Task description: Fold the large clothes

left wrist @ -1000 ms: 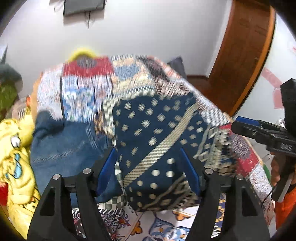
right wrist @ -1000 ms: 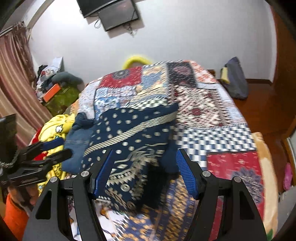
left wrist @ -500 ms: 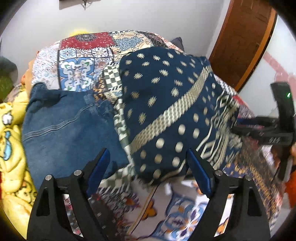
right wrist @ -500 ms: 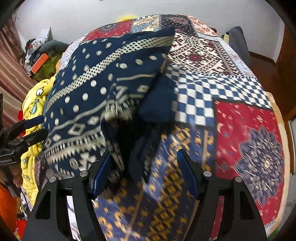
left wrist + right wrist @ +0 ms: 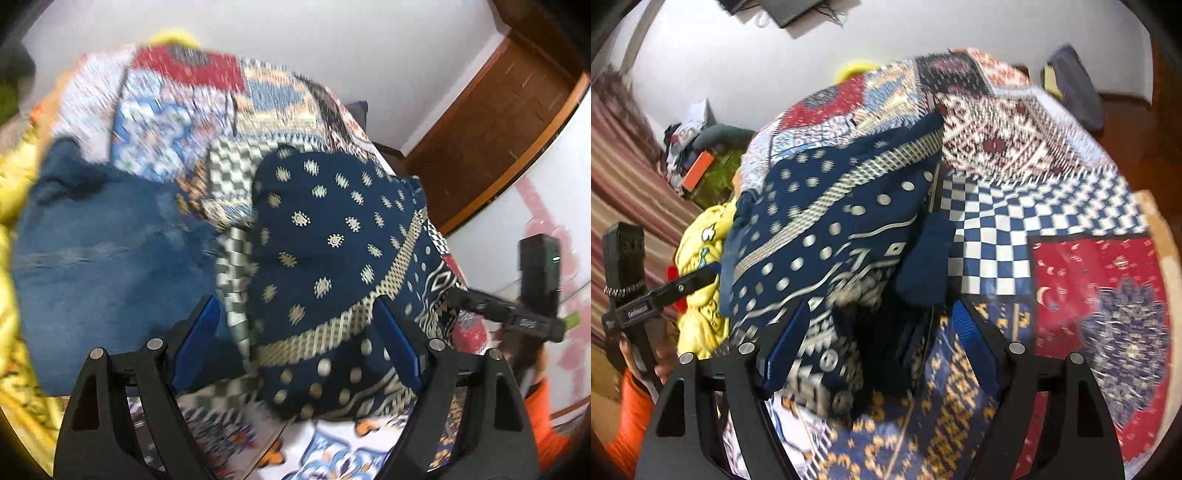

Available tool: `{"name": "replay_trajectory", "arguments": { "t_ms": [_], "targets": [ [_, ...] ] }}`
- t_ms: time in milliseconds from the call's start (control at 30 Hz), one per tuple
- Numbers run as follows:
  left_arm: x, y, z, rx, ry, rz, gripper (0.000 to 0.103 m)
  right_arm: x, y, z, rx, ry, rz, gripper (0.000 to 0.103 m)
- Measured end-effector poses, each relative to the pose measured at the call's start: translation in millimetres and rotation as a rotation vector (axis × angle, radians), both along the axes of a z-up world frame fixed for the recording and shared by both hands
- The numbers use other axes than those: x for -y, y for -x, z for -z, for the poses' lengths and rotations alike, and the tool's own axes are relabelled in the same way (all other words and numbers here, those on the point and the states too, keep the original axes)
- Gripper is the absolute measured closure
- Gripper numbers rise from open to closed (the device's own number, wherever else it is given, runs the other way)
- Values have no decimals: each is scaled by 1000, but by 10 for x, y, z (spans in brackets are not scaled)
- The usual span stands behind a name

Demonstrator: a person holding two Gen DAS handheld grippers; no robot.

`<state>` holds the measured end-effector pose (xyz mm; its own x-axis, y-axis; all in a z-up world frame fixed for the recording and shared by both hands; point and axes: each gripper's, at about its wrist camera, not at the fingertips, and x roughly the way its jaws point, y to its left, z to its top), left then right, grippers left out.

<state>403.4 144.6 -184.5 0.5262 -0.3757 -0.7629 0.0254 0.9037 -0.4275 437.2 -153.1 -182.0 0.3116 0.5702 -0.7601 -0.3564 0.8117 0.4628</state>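
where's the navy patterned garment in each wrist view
Left wrist: the navy patterned garment lies centre to right, its near edge between the left gripper fingers.
Right wrist: the garment lies centre-left, bunched between the right gripper fingers.
Shared landmark: the patchwork bedspread under it.

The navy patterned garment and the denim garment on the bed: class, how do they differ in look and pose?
The navy patterned garment carries cream dots, motifs and a woven band; the denim garment is plain blue. The navy one sits bunched in a mound between the open jaws of both grippers; the denim lies flatter, off to the side. Both rest on the patchwork bedspread.
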Motion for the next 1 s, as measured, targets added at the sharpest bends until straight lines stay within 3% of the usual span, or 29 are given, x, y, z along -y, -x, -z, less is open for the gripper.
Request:
{"name": "replay_trajectory", "arguments": {
  "t_ms": [133,200,400,567,700,833,1000],
  "targets": [
    [-53,-259,285,-41,177,-14,13,-26,-230,328,-145,-87,25,26],
    [-98,-368,385,-57,217,-43,8,-33,-328,462,-203,-159,24,26],
    [-50,-600,633,-95,336,-51,6,-230,-465,454,-163,-202,-48,24],
    [-7,-653,703,-104,364,-74,7,-355,-530,454,-147,-223,-59,29],
    [12,-583,672,-86,341,-65,23,-356,-446,417,-126,-236,-60,53],
    [55,-440,500,-57,314,-62,34,-381,-396,302,-105,-236,-64,68],
    [16,-217,96,27,228,-54,38,-548,-369,78,-65,-210,-88,71]
  ]
}}
